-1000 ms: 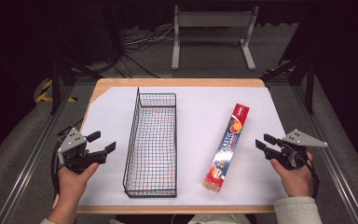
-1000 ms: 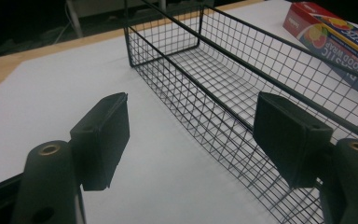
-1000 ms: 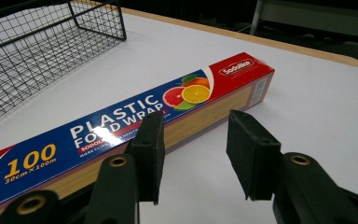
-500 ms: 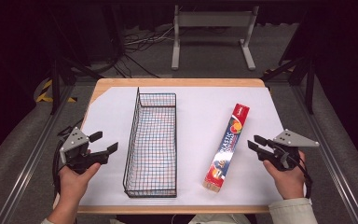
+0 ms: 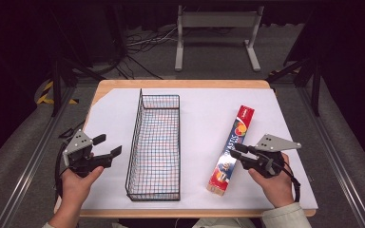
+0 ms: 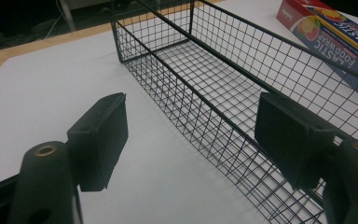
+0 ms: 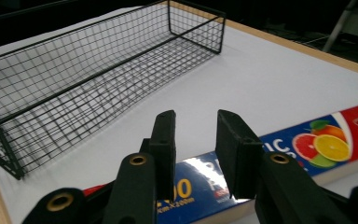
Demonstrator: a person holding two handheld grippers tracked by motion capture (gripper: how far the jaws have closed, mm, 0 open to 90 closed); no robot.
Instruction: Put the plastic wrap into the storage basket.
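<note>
One long box of plastic food wrap (image 5: 231, 151) lies flat on the white sheet (image 5: 199, 118) over the table's right half, slanting from near the front edge up toward the back, well apart from the wire basket (image 5: 154, 147) at the middle. Right at the box's near part hovers the right gripper (image 5: 235, 151), its jaws a narrow gap apart after just closing in, with nothing pressed between them and the box seen below them in the right gripper view (image 7: 279, 154). Farther left, beside the basket's long wall (image 6: 223, 116), the left gripper (image 5: 108, 145) rests in the person's hand with its jaws wide apart and empty.
</note>
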